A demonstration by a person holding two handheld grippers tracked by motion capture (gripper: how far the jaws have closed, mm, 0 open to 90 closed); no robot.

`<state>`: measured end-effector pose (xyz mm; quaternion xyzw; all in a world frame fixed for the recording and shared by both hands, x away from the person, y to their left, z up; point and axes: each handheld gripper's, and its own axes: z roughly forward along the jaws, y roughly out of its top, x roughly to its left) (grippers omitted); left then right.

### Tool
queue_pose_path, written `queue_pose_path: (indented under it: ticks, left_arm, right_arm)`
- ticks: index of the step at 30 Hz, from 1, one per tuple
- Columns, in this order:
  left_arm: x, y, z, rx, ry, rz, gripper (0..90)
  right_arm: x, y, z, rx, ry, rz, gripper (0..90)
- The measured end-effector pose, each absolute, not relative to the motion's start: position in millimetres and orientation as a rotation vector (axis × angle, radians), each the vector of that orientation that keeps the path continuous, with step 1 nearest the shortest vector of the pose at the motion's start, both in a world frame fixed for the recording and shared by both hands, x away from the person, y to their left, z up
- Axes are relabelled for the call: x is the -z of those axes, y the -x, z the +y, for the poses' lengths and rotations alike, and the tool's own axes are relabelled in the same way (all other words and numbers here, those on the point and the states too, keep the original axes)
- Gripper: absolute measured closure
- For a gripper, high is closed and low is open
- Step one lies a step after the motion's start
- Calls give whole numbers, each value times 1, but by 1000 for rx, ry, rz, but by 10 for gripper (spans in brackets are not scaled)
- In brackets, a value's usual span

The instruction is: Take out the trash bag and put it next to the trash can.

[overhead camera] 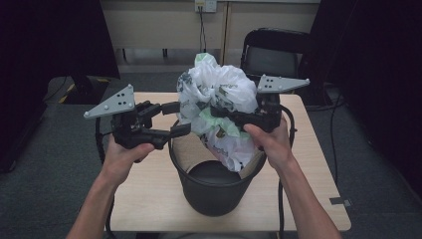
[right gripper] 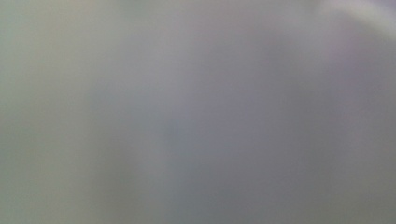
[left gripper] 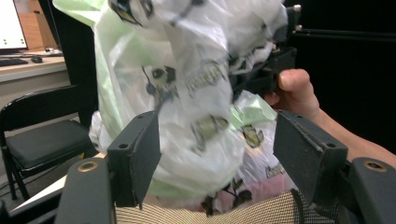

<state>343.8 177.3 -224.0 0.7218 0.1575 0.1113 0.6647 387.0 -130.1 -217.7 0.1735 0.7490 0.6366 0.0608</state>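
Table — bag between grippers, over bin.

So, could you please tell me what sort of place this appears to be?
Probably an office or lab room: a folding chair behind a small wooden table, a wall socket, and a desk with a monitor.

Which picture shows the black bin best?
The high view: the bin stands whole on the table, with the plastic bag hanging partly inside. The left gripper view catches just a strip of its mesh rim at the bottom. The right gripper view is a grey blur.
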Motion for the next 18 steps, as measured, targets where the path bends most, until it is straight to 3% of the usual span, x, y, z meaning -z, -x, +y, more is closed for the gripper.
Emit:
queue_pose_path:
  ticks: [18]
  left_arm:
    - [251, -341, 174, -235, -1687, 389, 292]
  right_arm:
    - [212, -411, -144, -1997, -622, 2200, 772]
